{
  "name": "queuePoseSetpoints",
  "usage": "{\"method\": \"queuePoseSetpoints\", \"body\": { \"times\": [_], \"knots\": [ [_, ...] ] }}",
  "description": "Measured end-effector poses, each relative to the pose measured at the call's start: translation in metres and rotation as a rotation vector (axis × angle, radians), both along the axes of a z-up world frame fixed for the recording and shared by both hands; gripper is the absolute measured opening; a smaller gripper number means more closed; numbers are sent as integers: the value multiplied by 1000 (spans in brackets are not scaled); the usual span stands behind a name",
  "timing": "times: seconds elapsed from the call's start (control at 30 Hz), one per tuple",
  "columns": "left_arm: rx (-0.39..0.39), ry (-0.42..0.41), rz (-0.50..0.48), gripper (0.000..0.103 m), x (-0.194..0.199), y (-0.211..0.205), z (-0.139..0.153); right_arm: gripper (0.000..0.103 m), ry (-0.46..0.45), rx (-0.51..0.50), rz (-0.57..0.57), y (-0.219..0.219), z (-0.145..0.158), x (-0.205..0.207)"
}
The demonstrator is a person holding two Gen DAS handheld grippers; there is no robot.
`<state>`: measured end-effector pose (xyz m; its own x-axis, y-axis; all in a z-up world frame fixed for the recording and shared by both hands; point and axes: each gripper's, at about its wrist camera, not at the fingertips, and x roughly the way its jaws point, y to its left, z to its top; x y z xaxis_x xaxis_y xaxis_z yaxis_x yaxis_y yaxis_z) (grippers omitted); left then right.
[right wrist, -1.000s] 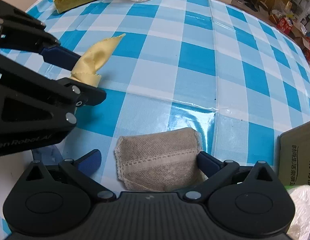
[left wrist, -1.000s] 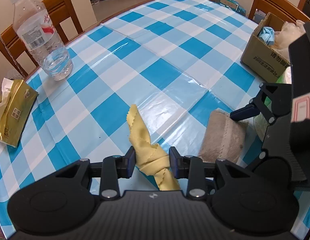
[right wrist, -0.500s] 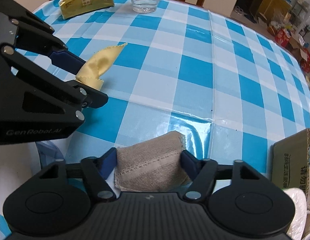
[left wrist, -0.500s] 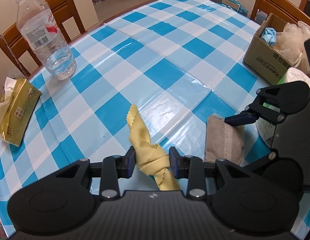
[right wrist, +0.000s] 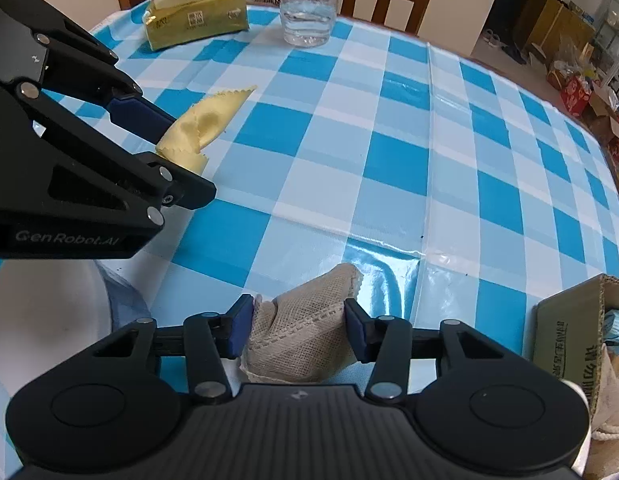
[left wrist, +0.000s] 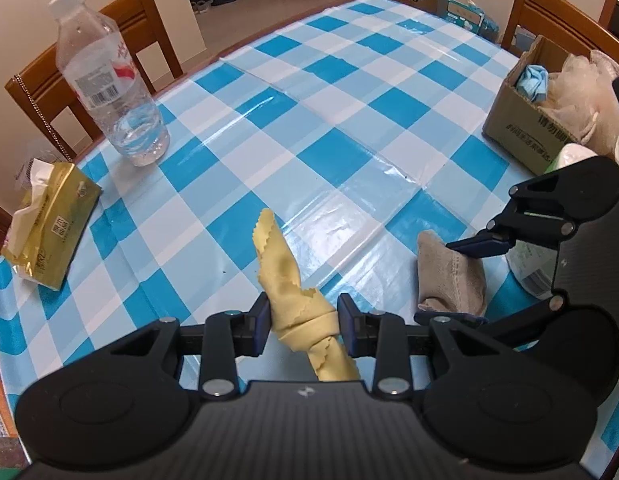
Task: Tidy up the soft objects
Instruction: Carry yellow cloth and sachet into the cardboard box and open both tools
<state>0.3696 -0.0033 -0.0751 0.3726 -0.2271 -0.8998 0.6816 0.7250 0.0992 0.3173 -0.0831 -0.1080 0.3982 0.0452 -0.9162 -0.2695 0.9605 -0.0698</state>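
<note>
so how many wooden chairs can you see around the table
2 at least. One chair stands at the far left edge behind the water bottle; the other chair is at the far right, beyond the cardboard box. Others may be out of view.

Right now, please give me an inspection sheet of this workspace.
Surface: table with a blue-white checked cover.
Job's things: yellow cloth, twisted; grey cloth, bunched; box with soft items inside.
Clutter: bottle, tissue pack.
Grippers: left gripper shut on the yellow cloth; right gripper closing, pads pressing the grey cloth.
Cables: nothing seen.
Surroundings: wooden chairs at the table, cartons on the floor beyond.
</note>
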Motion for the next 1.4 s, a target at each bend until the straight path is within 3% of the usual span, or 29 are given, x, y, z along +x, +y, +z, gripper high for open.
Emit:
{"method": "queuePoseSetpoints", "body": {
  "times": [0.37,0.77,1.07,1.4],
  "knots": [
    [-16,-34,14,33,-18,8,30,53,-61,46,62,1,46,-23],
    [-48,-72,-27,34,-68,8,70,53,-104,122,115,-12,109,-98],
    [-104,-79,-172,34,-117,-19,92,53,-132,93,-35,-58,135,-163],
    [-133,-93,-260,34,-148,-96,109,53,-165,27,-229,-173,140,-192]
  ]
}}
